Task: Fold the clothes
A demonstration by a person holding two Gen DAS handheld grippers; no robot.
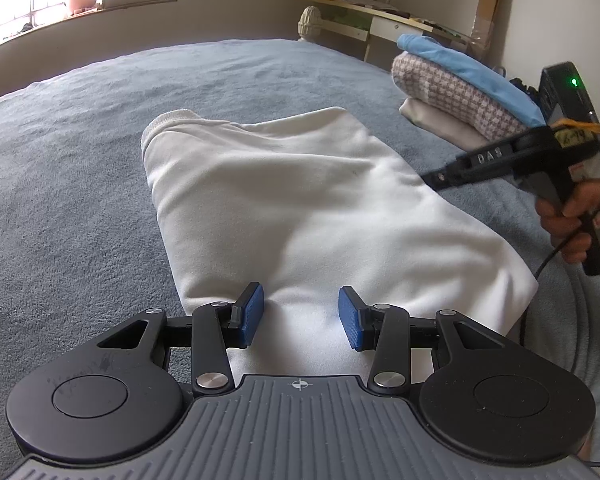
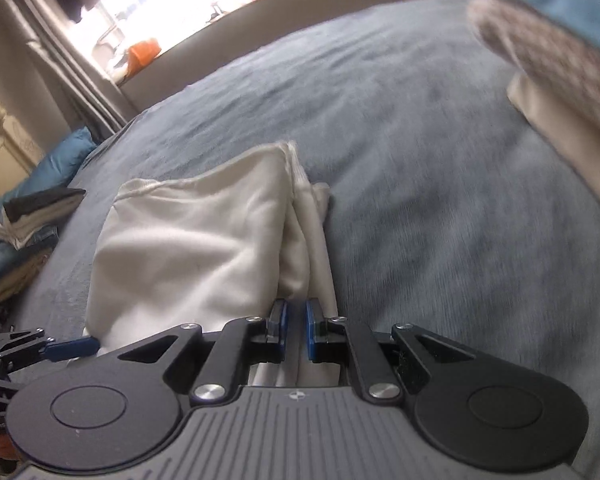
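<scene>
A folded white garment (image 1: 292,216) lies on the grey bed (image 1: 80,152). The left gripper (image 1: 301,316) hovers over its near edge, fingers spread. The right gripper (image 2: 296,330) has its fingers nearly together at the garment's right edge; whether they pinch it I cannot tell.

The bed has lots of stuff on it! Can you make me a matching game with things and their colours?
Things:
1. folded garment
2. bed cover
3. top cloth on the pile
4. gripper pads

Colours:
A. grey-blue
B. dark blue
C. white
D. light blue

Pairs: 1-C, 2-A, 3-D, 4-B
</scene>
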